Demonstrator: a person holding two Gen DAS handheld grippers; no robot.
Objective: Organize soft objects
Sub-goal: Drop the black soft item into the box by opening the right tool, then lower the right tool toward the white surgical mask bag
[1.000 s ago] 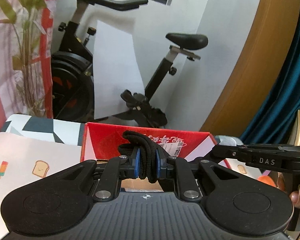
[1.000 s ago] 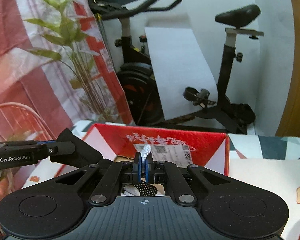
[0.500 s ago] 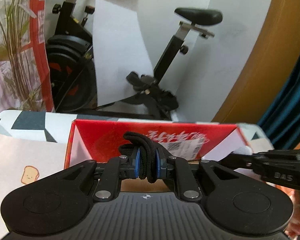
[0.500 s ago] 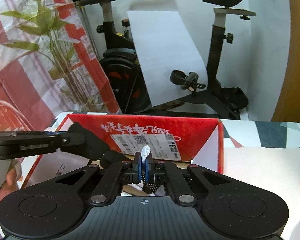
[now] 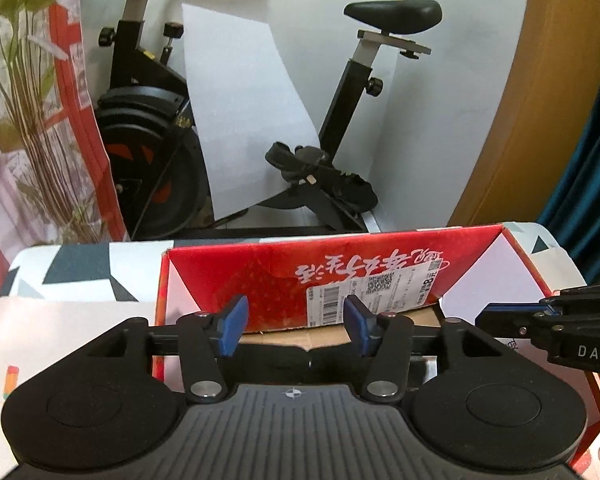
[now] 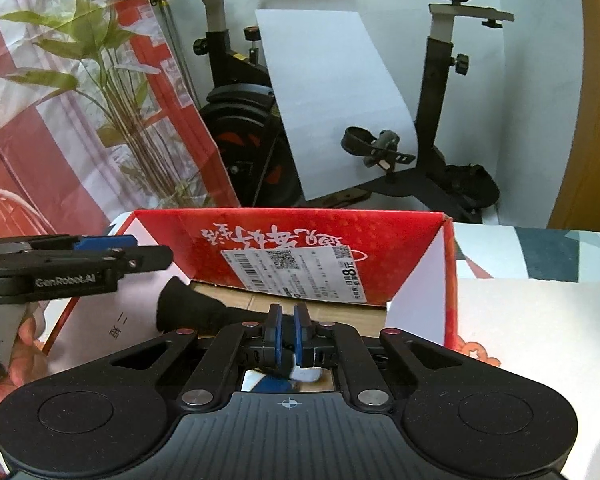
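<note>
A red cardboard box with a white label stands open in front of both grippers. My left gripper hangs over it with its jaws opening and nothing between the blue pads. In the right wrist view a black soft bundle lies on the box floor below the left gripper. My right gripper is over the box too. Its jaws are just opening, with a narrow bare slit between the pads. A white and blue soft item shows beneath its fingers.
The box sits on a table with a patterned cloth. Behind it stand an exercise bike, a white sheet and a leafy plant. A hand holds the left gripper's handle. A wooden panel is at right.
The left jaws have opened and the black bundle has left them and now lies in the box. The white tip no longer pokes out of the right pads. Both grippers sank toward the box.
</note>
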